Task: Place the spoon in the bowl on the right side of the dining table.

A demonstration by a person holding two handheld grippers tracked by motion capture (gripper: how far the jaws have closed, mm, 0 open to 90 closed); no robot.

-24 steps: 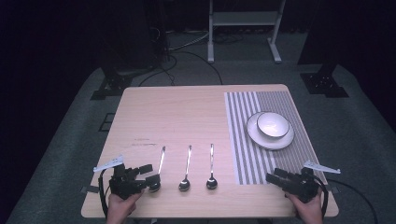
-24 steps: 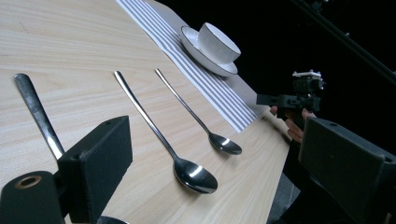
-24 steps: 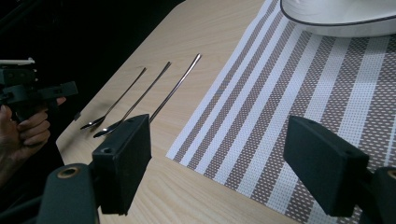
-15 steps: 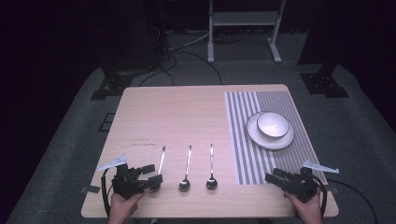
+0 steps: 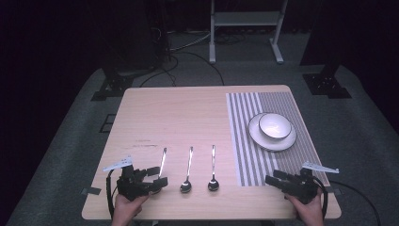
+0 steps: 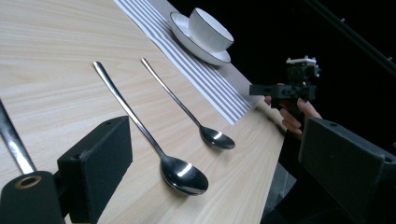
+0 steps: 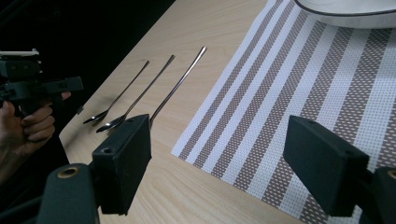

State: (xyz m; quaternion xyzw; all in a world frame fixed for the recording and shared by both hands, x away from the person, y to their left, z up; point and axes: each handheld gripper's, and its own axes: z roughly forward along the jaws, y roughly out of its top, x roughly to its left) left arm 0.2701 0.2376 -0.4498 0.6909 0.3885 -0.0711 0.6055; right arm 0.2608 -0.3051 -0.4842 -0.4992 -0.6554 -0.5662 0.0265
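Three steel spoons lie side by side near the table's front edge: the left spoon (image 5: pixel 163 162), the middle spoon (image 5: pixel 187 172) and the right spoon (image 5: pixel 212 170). My left gripper (image 5: pixel 157 176) stands open at the left spoon's bowl end, covering that bowl from above. In the left gripper view its open jaws frame the middle spoon (image 6: pixel 180 173) and the right spoon (image 6: pixel 215 138). My right gripper (image 5: pixel 273 177) is open and low over the front of the striped placemat (image 5: pixel 244 141), nothing between its jaws. A white bowl (image 5: pixel 275 125) sits on a white plate (image 5: pixel 287 141).
The light wooden table (image 5: pixel 179 117) has bare wood behind the spoons. The placemat (image 7: pixel 299 88) covers its right side. Dark floor, cables and stand legs surround the table. The right gripper view shows the left gripper (image 7: pixel 32 85) off the table's corner.
My left gripper has edged slightly right, closer to the left spoon. The right gripper has hardly moved, and the spoons, bowl and plate stay put.
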